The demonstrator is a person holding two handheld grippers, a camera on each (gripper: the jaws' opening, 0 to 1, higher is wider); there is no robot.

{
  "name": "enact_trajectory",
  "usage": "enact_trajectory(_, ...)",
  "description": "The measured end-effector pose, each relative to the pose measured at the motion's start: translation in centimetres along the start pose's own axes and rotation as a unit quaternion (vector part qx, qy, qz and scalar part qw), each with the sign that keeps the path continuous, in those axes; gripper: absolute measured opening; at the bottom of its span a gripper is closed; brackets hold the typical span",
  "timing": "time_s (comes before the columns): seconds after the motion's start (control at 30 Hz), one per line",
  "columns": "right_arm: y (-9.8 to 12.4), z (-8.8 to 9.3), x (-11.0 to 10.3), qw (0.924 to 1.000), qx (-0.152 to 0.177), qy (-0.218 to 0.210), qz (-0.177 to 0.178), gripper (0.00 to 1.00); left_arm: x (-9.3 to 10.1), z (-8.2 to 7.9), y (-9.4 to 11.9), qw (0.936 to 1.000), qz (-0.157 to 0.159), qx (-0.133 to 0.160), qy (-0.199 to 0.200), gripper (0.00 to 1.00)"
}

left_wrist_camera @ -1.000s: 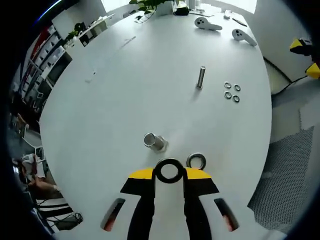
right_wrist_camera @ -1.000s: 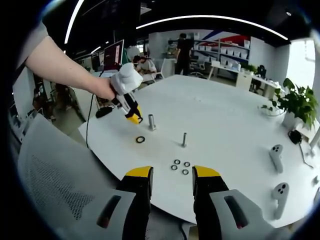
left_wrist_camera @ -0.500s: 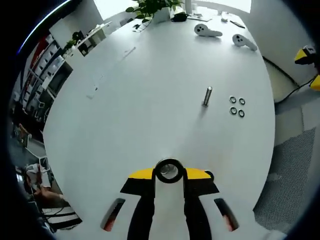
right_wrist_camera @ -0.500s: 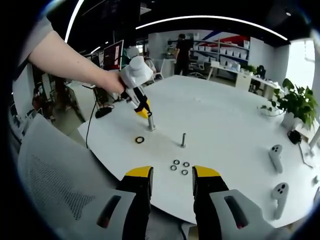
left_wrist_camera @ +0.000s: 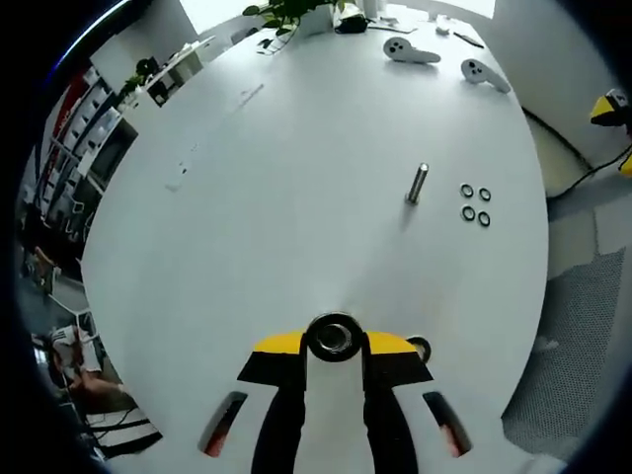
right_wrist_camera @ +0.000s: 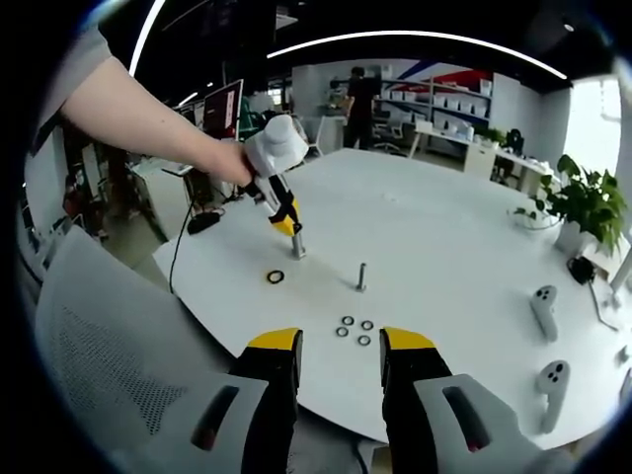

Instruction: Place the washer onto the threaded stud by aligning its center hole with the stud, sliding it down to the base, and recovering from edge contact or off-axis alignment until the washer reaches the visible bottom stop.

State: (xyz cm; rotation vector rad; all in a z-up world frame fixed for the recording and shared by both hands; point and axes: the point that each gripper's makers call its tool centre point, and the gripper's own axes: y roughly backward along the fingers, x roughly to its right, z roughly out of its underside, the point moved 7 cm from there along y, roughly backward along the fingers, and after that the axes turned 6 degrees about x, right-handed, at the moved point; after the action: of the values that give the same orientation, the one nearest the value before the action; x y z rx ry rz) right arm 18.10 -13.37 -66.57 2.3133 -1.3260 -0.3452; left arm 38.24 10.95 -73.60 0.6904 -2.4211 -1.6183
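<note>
I have carried my left gripper [left_wrist_camera: 334,348] over the near threaded stud [right_wrist_camera: 297,245], and the washer [left_wrist_camera: 334,337] pinched between its jaws now sits right above the stud's top, whose end shows through the centre hole; a second ago the stud stood clear ahead of the jaws. I judge alignment is nearly made and the slide down not yet begun, though I cannot tell whether the rim touches the thread. A loose washer [right_wrist_camera: 275,277] lies on the white table [left_wrist_camera: 296,197] just beside the stud, a second stud [left_wrist_camera: 419,184] stands farther off with four small washers [left_wrist_camera: 475,204] near it, all well apart. My right gripper [right_wrist_camera: 339,346] hangs open and empty at the table's near edge.
</note>
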Motion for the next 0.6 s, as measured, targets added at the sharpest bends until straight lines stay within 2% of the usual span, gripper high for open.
enact_trajectory(0.6,0.0,0.0,0.1,1.0000,-0.002,0.001,0.004,0.33,0.0,0.5,-2.1,0.9997,0.012,-0.022,-0.002,0.19)
